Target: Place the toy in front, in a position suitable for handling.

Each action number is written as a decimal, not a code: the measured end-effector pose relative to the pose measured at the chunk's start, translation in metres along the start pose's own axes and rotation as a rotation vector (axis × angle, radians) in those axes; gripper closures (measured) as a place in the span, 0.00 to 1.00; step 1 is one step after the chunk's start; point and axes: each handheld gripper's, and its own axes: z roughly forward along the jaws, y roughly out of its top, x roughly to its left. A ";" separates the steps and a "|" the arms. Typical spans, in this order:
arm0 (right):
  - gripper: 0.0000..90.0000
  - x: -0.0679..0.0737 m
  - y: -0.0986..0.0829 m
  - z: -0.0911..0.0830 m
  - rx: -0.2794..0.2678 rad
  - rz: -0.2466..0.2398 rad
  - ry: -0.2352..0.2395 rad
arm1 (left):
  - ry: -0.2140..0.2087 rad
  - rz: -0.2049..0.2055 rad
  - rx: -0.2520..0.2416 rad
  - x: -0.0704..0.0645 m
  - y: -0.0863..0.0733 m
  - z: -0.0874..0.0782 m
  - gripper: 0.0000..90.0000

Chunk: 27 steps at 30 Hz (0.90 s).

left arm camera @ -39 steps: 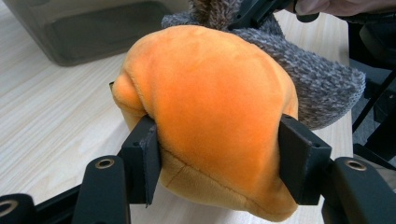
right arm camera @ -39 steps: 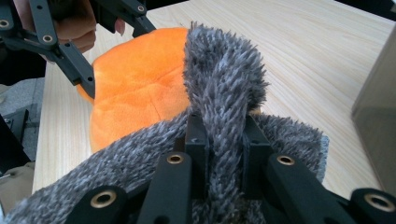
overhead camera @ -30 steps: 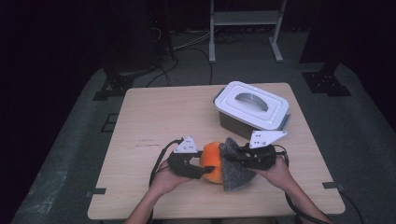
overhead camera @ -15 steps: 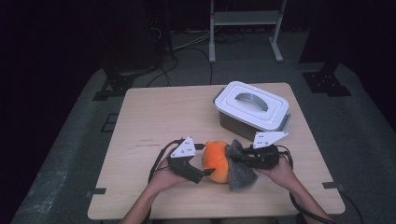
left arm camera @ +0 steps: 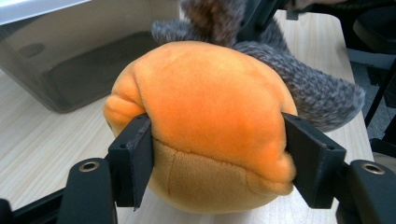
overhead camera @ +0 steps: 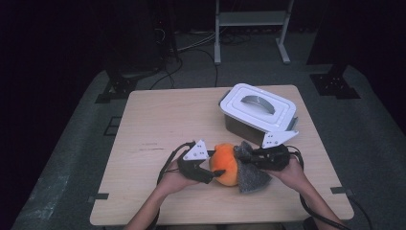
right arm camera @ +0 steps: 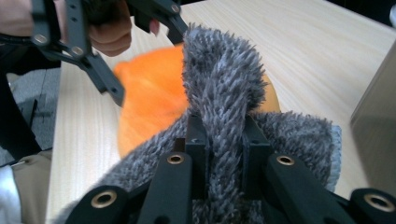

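An orange plush ball (overhead camera: 225,163) lies near the table's front edge with a grey fuzzy cloth (overhead camera: 251,173) draped against its right side. My left gripper (overhead camera: 214,167) is shut on the orange plush ball (left arm camera: 205,121), its jaws pressing into both sides. My right gripper (overhead camera: 245,158) is shut on a raised fold of the grey cloth (right arm camera: 223,107), and the orange ball (right arm camera: 149,100) shows behind that fold. In the right gripper view the left gripper (right arm camera: 112,56) appears farther off at upper left.
A grey storage box with a white handled lid (overhead camera: 258,108) stands at the table's right rear, close behind the right gripper; its translucent wall (left arm camera: 74,60) shows in the left gripper view. Bare tabletop (overhead camera: 158,120) stretches left and back.
The right gripper has moved down and left, pulling the grey cloth closer over the orange ball. The left gripper has kept its hold with only a slight shift.
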 end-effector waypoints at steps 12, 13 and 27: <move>0.86 0.028 0.040 0.010 0.034 -0.152 0.014 | 0.029 -0.017 0.034 -0.004 0.013 0.006 0.35; 0.85 0.027 0.038 0.009 0.034 -0.146 0.014 | 0.028 -0.018 0.035 -0.004 0.013 0.005 0.35; 0.85 0.023 0.024 -0.002 0.027 -0.112 0.011 | 0.026 -0.021 0.029 -0.005 0.010 0.005 0.34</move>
